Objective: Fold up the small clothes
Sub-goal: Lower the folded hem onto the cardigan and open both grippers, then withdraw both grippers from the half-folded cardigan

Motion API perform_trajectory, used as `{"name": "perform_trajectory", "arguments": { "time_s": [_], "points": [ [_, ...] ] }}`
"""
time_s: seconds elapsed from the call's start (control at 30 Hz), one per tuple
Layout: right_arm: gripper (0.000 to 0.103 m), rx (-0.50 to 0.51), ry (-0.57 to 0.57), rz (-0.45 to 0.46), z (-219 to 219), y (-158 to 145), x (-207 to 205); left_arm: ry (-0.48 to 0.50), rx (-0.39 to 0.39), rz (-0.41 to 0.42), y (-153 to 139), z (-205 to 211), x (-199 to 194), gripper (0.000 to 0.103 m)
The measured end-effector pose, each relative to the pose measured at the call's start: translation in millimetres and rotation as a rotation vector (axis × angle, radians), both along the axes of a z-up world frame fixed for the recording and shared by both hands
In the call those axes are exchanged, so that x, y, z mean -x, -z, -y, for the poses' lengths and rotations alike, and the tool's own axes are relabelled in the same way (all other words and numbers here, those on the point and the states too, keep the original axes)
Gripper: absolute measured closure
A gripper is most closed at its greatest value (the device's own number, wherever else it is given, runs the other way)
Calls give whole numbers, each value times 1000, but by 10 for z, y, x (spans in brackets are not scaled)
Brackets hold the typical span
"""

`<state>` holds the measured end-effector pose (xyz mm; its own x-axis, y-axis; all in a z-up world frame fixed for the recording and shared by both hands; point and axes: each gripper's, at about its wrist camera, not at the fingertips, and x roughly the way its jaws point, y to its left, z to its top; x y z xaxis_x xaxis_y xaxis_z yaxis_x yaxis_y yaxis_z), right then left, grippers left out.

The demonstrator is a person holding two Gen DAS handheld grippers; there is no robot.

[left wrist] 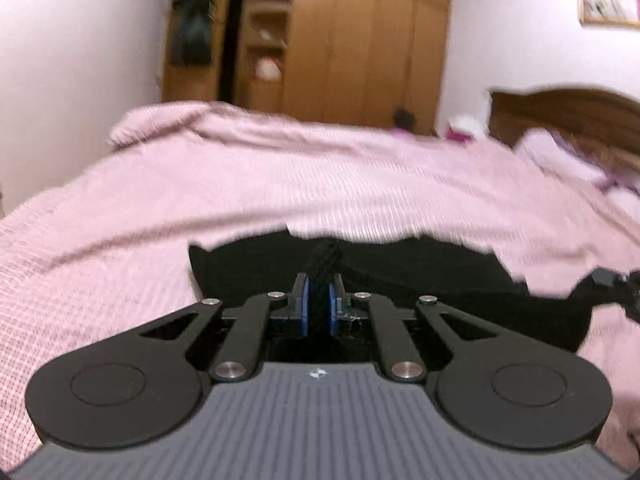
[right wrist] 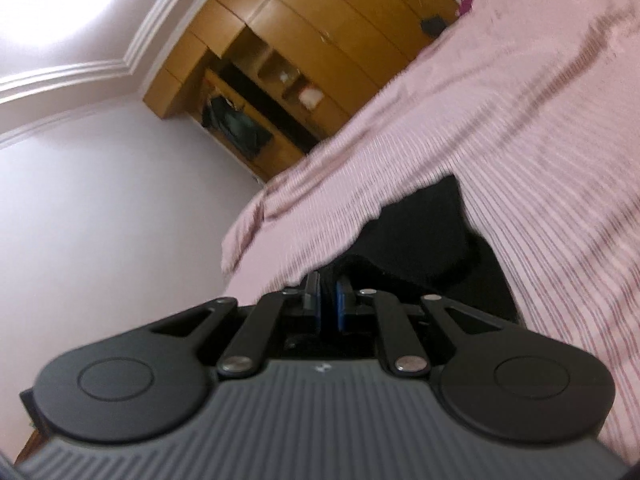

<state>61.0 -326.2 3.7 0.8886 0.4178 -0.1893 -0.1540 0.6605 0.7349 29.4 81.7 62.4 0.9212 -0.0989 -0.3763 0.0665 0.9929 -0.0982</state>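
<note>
Pinching a ridge of the black garment (left wrist: pixel 400 268) between its blue pads (left wrist: pixel 305 304), the left gripper (left wrist: pixel 318 300) is holding its jaws nearly closed on the cloth. The garment is lying across the pink striped bedspread (left wrist: pixel 280 184), its ragged far edge showing dark against the pink, with wide bare bedding stretching beyond it toward the wooden wardrobe (left wrist: pixel 360 40). At the right edge of the left wrist view, another black mechanical part (left wrist: pixel 616 284) is reaching in at the garment's corner, too blurred to identify. A headboard (left wrist: pixel 568 116) and pillows are showing only in this view.

The right gripper (right wrist: pixel 329 292) is likewise clamping narrow jaws on a fold of the same garment (right wrist: pixel 424 240). Its camera is sitting strongly tilted, taking in the ceiling moulding (right wrist: pixel 120 60) and a bright ceiling light, which the left view is missing.
</note>
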Motion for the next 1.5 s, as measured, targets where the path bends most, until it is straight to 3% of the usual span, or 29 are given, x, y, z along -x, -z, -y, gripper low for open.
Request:
{"name": "perform_trajectory", "arguments": {
  "time_s": [0.17,0.33,0.53,0.87,1.0,1.17,1.23,1.27,1.3,1.5],
  "points": [
    [93,-6,52,47,-45,-181,-435,-105,2,80,-168,112,-324,92],
    [93,16,84,66,-160,-294,-1039,-180,-68,127,-249,239,-813,92],
    [93,86,122,17,-299,-199,-1792,-240,-97,54,2,219,-1595,92],
    [91,207,164,-194,-530,586,-2626,-275,-208,-116,815,36,-2712,92],
    [90,187,132,-253,-516,824,-2806,-285,-210,-190,1080,-39,-2897,91],
    [83,162,120,-251,-428,715,-2764,-253,-189,-217,1112,-95,-2939,90],
    [68,186,143,-229,-378,612,-2711,-242,-185,-214,1031,-102,-2865,86],
    [52,203,162,-213,-371,539,-2670,-239,-181,-209,992,-106,-2831,84],
    [44,222,179,-193,-344,488,-2623,-235,-177,-205,963,-122,-2816,82],
    [44,308,83,-142,-307,345,-2457,-209,-166,-171,646,-75,-2495,57]
  ]
}}
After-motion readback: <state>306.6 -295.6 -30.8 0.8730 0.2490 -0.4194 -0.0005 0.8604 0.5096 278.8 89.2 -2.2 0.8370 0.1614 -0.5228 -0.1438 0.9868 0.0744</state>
